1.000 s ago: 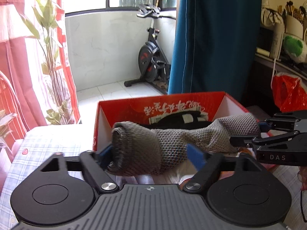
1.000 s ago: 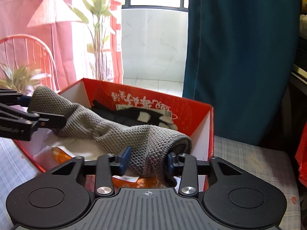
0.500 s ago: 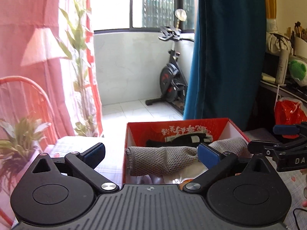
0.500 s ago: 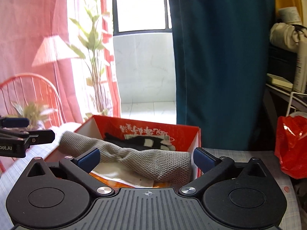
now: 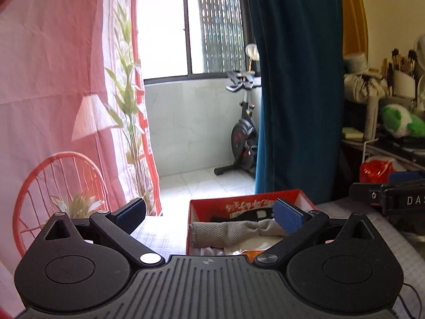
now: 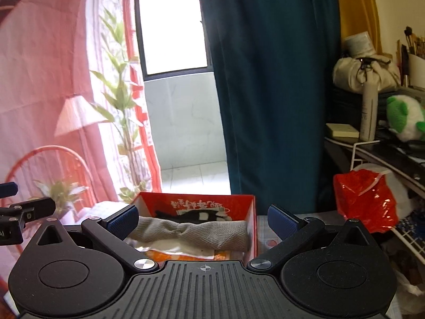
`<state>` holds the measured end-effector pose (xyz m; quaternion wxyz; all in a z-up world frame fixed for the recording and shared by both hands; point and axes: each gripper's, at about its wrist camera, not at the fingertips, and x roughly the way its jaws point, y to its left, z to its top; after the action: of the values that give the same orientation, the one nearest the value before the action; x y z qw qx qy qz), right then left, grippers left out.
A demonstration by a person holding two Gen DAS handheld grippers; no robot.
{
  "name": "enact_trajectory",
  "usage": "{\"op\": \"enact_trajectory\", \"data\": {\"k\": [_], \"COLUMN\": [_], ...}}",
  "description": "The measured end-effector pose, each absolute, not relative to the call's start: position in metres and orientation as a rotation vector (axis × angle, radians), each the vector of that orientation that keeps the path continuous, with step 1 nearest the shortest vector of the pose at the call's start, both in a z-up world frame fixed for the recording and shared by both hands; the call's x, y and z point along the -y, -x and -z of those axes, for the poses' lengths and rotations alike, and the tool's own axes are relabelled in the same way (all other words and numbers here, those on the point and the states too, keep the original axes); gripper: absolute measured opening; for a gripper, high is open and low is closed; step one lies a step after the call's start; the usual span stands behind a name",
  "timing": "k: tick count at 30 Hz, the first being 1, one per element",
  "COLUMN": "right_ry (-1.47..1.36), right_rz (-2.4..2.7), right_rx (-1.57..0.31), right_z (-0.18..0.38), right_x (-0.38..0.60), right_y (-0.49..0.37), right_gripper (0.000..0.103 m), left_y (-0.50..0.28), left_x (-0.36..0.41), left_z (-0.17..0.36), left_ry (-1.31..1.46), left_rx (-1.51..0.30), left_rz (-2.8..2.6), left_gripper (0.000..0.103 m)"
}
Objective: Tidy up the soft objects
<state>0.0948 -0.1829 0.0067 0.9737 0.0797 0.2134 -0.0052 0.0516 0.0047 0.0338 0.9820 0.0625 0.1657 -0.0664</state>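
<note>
A grey knitted cloth [image 5: 231,232] lies rolled across the inside of a red cardboard box [image 5: 239,204]; it also shows in the right wrist view [image 6: 196,232] inside the box [image 6: 196,202]. A black soft item with white patches [image 6: 194,215] lies behind it in the box. My left gripper [image 5: 209,214] is open and empty, pulled back above and to the left of the box. My right gripper [image 6: 203,219] is open and empty, pulled back in front of the box. Each gripper shows at the edge of the other's view.
The box stands on a checked tablecloth [image 5: 156,235]. A red wire chair [image 5: 53,186] and a plant stand at the left. A blue curtain [image 6: 265,93] hangs behind. A red plastic bag [image 6: 364,199] and a cluttered shelf [image 6: 385,148] are at the right.
Both grippers let go of the grey cloth, opened wide and drew back and up from the box. The cloth now rests in the box.
</note>
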Motion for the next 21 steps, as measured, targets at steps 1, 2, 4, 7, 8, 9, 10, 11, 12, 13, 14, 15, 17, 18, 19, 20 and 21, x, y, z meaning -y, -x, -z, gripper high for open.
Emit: {"op": "enact_trajectory", "data": {"k": [1, 2, 4, 7, 8, 9, 10, 11, 12, 13, 14, 15, 17, 18, 19, 20, 21], "right_ry": [-0.151, -0.135, -0.097, -0.032, -0.019, -0.016, -0.022, -0.032, -0.042, -0.051, -0.059, -0.064, -0.073, -0.075, -0.079, -0.083, -0.086], "right_rz": [0.005, 0.007, 0.015, 0.041, 0.047, 0.049, 0.046, 0.043, 0.043, 0.042, 0.039, 0.037, 0.041, 0.041, 0.043, 0.045, 0.047], "right_rx": [-0.428, -0.422, -0.402, -0.379, -0.369, -0.357, -0.346, -0.339, -0.335, -0.333, -0.33, -0.329, -0.331, -0.332, -0.332, -0.331, -0.331], "right_z": [-0.013, -0.019, -0.031, -0.048, -0.051, -0.055, -0.057, -0.06, -0.061, -0.062, -0.062, -0.061, -0.06, -0.059, -0.059, -0.058, -0.058], "right_x": [0.182, 0.181, 0.177, 0.169, 0.167, 0.165, 0.165, 0.164, 0.163, 0.163, 0.163, 0.163, 0.162, 0.162, 0.162, 0.162, 0.163], "right_y": [-0.087, -0.078, -0.063, -0.041, -0.034, -0.027, -0.02, -0.015, -0.01, -0.006, -0.003, -0.001, 0.002, 0.003, 0.004, 0.004, 0.004], "right_gripper": [0.103, 0.103, 0.103, 0.103, 0.103, 0.103, 0.103, 0.103, 0.103, 0.103, 0.103, 0.103, 0.103, 0.103, 0.103, 0.103, 0.103], "left_y": [-0.045, -0.039, -0.027, -0.01, -0.005, 0.0, 0.004, 0.004, 0.007, 0.011, 0.012, 0.014, 0.017, 0.018, 0.018, 0.016, 0.017], "left_x": [-0.003, -0.001, 0.003, 0.008, 0.008, 0.009, 0.01, 0.008, 0.008, 0.008, 0.008, 0.008, 0.008, 0.007, 0.007, 0.005, 0.004], "left_z": [-0.037, -0.041, -0.048, -0.058, -0.061, -0.063, -0.065, -0.065, -0.065, -0.066, -0.066, -0.066, -0.067, -0.067, -0.066, -0.065, -0.064], "left_ry": [-0.129, -0.135, -0.149, -0.152, -0.15, -0.146, -0.138, -0.133, -0.13, -0.129, -0.13, -0.132, -0.13, -0.126, -0.122, -0.118, -0.115], "left_rx": [-0.328, -0.325, -0.314, -0.298, -0.294, -0.293, -0.292, -0.291, -0.288, -0.284, -0.282, -0.281, -0.281, -0.283, -0.285, -0.288, -0.291], "left_rz": [0.132, 0.127, 0.126, 0.115, 0.114, 0.113, 0.111, 0.111, 0.109, 0.107, 0.105, 0.103, 0.103, 0.104, 0.104, 0.104, 0.104], "left_gripper": [0.103, 0.103, 0.103, 0.103, 0.103, 0.103, 0.103, 0.103, 0.103, 0.103, 0.103, 0.103, 0.103, 0.103, 0.103, 0.103, 0.103]}}
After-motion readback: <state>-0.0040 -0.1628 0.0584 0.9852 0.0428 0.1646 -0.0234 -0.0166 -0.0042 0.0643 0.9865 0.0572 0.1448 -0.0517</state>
